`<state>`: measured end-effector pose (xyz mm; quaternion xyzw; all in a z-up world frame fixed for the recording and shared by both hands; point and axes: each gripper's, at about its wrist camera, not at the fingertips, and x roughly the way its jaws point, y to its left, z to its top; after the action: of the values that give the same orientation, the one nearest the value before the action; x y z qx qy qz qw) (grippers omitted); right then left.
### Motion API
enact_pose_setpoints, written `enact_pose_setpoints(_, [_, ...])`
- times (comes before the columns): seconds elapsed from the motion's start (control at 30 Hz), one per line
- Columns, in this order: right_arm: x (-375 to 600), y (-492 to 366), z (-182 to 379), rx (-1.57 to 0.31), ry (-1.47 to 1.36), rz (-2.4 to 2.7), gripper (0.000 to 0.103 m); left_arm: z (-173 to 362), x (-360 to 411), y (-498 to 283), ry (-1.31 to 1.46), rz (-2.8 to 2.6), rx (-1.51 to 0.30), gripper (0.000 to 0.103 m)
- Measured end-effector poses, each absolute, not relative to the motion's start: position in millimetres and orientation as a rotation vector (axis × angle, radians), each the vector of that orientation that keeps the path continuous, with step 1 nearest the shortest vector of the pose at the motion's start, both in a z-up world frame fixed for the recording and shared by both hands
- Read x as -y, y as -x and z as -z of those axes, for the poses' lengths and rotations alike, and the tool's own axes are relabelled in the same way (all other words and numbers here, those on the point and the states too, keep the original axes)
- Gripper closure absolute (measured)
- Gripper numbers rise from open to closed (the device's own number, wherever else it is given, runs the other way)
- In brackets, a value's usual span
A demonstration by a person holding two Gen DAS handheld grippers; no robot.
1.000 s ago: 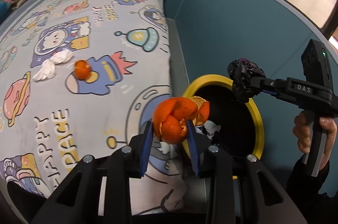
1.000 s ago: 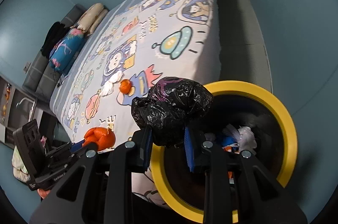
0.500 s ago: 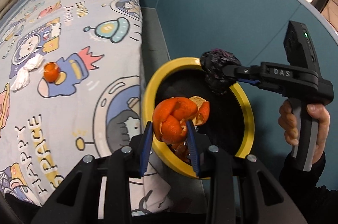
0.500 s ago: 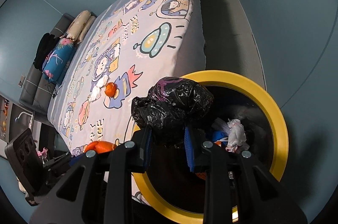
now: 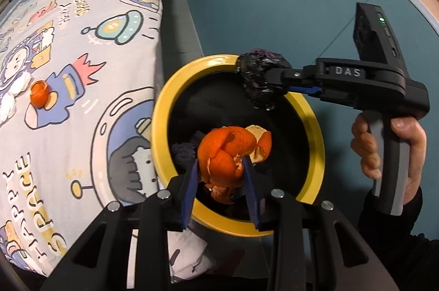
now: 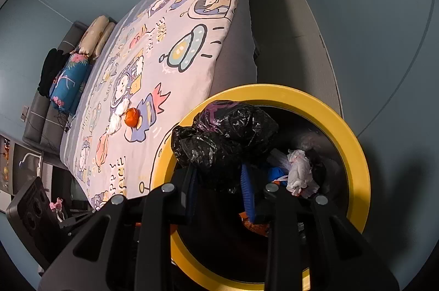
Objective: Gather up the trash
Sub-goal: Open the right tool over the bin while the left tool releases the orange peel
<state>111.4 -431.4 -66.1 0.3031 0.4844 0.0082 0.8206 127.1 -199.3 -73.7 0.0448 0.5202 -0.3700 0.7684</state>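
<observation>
A clump of orange peel (image 5: 227, 151) sits between the blue pads of my left gripper (image 5: 221, 162), which is shut on it above the mouth of the yellow-rimmed bin (image 5: 160, 126). My right gripper (image 6: 218, 170) holds a crumpled black plastic bag (image 6: 225, 131) over the far side of the bin's rim (image 6: 354, 148); its jaws are opening, with the bag still between the pads. From the left wrist view the bag (image 5: 258, 79) hangs at the tip of the right gripper (image 5: 270, 83). Crumpled white tissue (image 6: 300, 173) and other scraps lie inside the bin.
The bin stands on the floor against a bed with a cartoon space sheet (image 5: 68, 44). Another orange peel (image 5: 39, 93) and white tissues (image 5: 11, 96) lie on the sheet. Pillows (image 6: 68, 82) are at the bed's far end. Teal walls close in behind the bin.
Both grippers have moved from beside the bin to over its opening and sunk lower. The peel and the black bag stay between their pads.
</observation>
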Motion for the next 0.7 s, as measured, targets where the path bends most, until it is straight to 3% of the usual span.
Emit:
enact_pose_setpoints(0.23, [438, -110, 66, -1.018, -0.676, -0.015, 0.072, 73, 197, -124, -0.091, 0.817, -1.119, 0.069])
enact_pose_setpoints(0.43, [443, -108, 64, -1.001, -0.693, -0.004, 0.063, 63, 192, -122, -0.092, 0.809, -1.079, 0.051])
enact_pose_setpoints(0.7, [443, -108, 59, -0.984, -0.694, -0.017, 0.063, 51, 176, -127, -0.078, 0.758, -1.043, 0.044])
